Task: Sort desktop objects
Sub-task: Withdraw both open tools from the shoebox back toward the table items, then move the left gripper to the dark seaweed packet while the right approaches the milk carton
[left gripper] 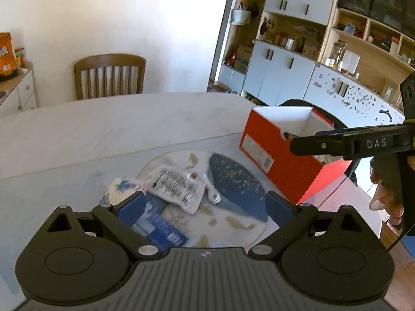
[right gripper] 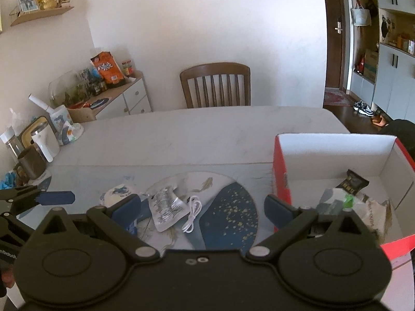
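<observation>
Your white marble tabletop [right gripper: 207, 134] carries a red cardboard box [right gripper: 281, 178] at three o'clock, wrappers inside. A crinkled clear plastic packet [right gripper: 166, 207] and coiled white cable [right gripper: 193, 213] lie centred. Your left gripper [left gripper: 206, 204] and right gripper [right gripper: 202, 206] have blue fingers apart, empty.

Home dining room, wooden chair [right gripper: 215, 85], wall cabinets [left gripper: 285, 72], sideboard [right gripper: 122, 98]

Left claw [left gripper: 205, 203], black linkage arms, blue finger pads [left gripper: 132, 203], silver pivot screws, right claw [right gripper: 203, 206] alike, white "DAS" lettering
</observation>
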Motion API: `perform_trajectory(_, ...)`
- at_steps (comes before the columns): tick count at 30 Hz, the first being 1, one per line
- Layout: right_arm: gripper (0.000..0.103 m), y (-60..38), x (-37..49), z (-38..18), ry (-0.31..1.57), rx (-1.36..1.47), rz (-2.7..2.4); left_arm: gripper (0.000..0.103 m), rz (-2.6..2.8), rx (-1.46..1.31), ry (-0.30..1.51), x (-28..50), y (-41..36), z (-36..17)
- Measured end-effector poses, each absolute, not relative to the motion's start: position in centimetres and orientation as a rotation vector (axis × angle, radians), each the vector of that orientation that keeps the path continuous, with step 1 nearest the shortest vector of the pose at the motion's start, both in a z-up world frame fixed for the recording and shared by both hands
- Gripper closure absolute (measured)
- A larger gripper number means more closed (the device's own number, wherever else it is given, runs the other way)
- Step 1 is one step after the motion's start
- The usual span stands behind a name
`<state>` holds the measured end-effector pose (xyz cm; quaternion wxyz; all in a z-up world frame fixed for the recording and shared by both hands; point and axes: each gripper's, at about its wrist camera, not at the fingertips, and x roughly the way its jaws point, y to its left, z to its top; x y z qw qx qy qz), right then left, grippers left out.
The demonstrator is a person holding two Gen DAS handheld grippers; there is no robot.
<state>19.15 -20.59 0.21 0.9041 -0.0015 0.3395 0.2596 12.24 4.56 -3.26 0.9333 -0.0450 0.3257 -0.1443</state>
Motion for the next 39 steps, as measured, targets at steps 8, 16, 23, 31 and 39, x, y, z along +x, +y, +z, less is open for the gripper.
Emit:
perform_trajectory(8, 0.002, -18.9, 18.9, -1.5, 0.732, -0.037, 0.547, 0.004, -0.277, -0.065, 0.707, 11.4, 5.5, -5.4)
perform_trajectory(16, 0.002, -17.8, 19.3, -2.8, 0.764, -0.049, 0.55, 0.004, -0.249, -0.057, 0.748, 11.7, 6.6, -7.5)
perform_trajectory(23, 0.002, -16.5, 18.3, -3.7, 0.771, -0.08, 0.581, 0.004, -0.209, -0.099, 0.773, 12.7, 8.5, -8.8)
perform_trajectory(31, 0.002, -14.9, 16.7, -4.7, 0.788, -0.107, 0.604, 0.004, -0.194, -0.108, 0.791, 13.9, 9.6, -10.1)
perform_trajectory(39, 0.002, -13.1, 14.4, -5.8, 0.796, -0.145, 0.664, 0.004, -0.184, -0.141, 0.816, 14.7, 10.8, -10.8)
